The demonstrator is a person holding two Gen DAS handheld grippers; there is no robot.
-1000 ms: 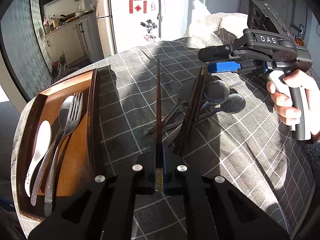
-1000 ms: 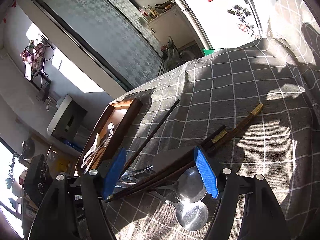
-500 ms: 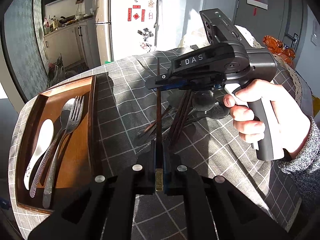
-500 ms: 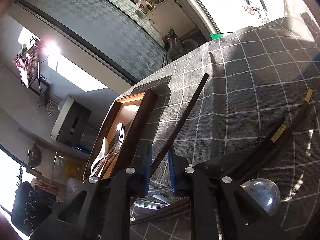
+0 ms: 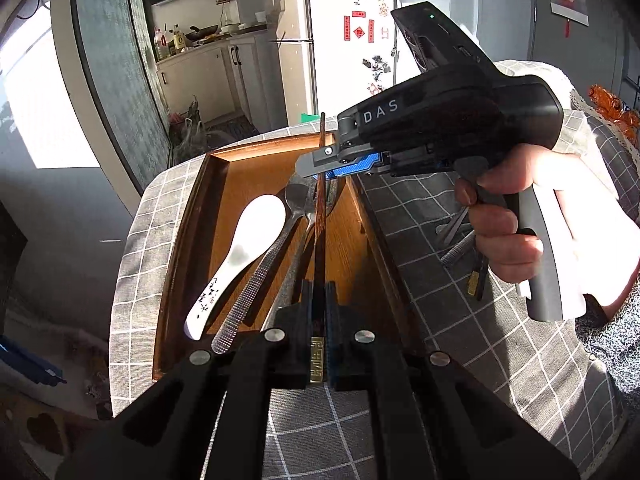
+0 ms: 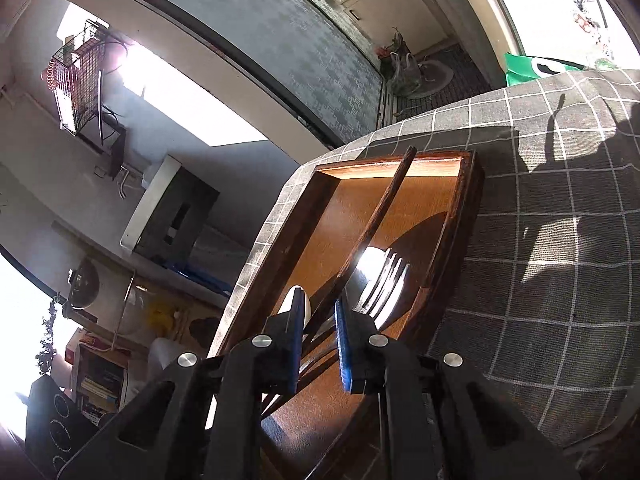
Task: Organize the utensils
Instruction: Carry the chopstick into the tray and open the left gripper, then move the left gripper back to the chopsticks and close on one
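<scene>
My left gripper (image 5: 319, 300) is shut on a dark wooden chopstick (image 5: 319, 216) and holds it lengthwise over the wooden tray (image 5: 188, 224). My right gripper (image 5: 340, 163) stands around the chopstick's far part, its blue pads a little apart from the stick; in the right wrist view the chopstick (image 6: 380, 216) passes between the pads of the right gripper (image 6: 319, 340) without clear contact. In the tray lie a white ceramic spoon (image 5: 240, 256), a metal spoon (image 5: 276, 236) and a fork (image 6: 386, 280).
More chopsticks and utensil handles (image 5: 464, 248) lie on the grey checked tablecloth (image 5: 500, 360) right of the tray, partly hidden by the hand. The table edge drops off left of the tray. A fridge and kitchen counter stand behind.
Both grippers carried the chopstick left from the utensil pile to over the tray. The right gripper, open a second ago, narrowed around the stick and now shows a small gap.
</scene>
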